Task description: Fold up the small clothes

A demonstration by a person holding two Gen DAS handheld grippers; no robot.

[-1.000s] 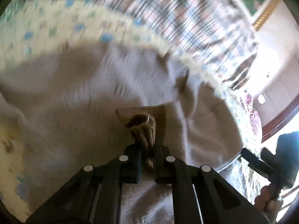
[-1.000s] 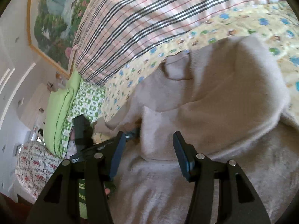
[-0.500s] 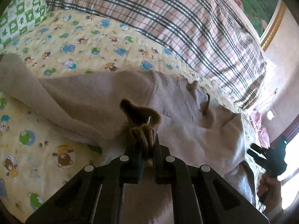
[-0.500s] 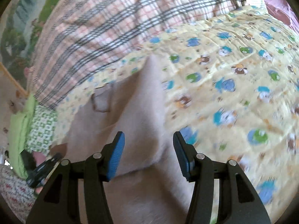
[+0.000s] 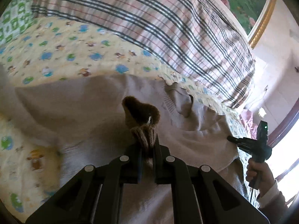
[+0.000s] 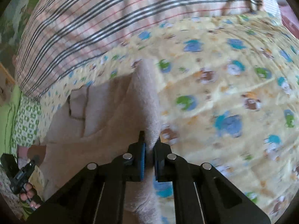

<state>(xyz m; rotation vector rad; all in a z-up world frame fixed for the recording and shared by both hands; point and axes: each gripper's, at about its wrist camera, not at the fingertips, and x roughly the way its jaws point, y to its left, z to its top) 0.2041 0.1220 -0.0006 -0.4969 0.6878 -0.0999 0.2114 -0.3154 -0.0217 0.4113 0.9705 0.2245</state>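
A small beige knitted sweater (image 5: 89,112) lies spread on a yellow animal-print bedsheet (image 5: 61,56), its neck opening (image 5: 185,100) toward the striped pillow. My left gripper (image 5: 146,145) is shut on a ribbed cuff (image 5: 143,134) of the sweater, held above the body. My right gripper (image 6: 149,145) is shut on the edge of the sweater (image 6: 147,97), where a long fold of it runs away from the jaws over the sheet (image 6: 233,93). The right gripper also shows at the right of the left wrist view (image 5: 231,139).
A plaid pillow (image 5: 168,28) lies behind the sweater. A green checked pillow (image 6: 26,123) lies at the left in the right wrist view. A framed painting (image 5: 252,3) hangs on the wall beyond.
My right gripper has closed on the sweater's edge; it was open half a second ago. My left gripper still holds the cuff and has swung from low over the sweater to a wider view.
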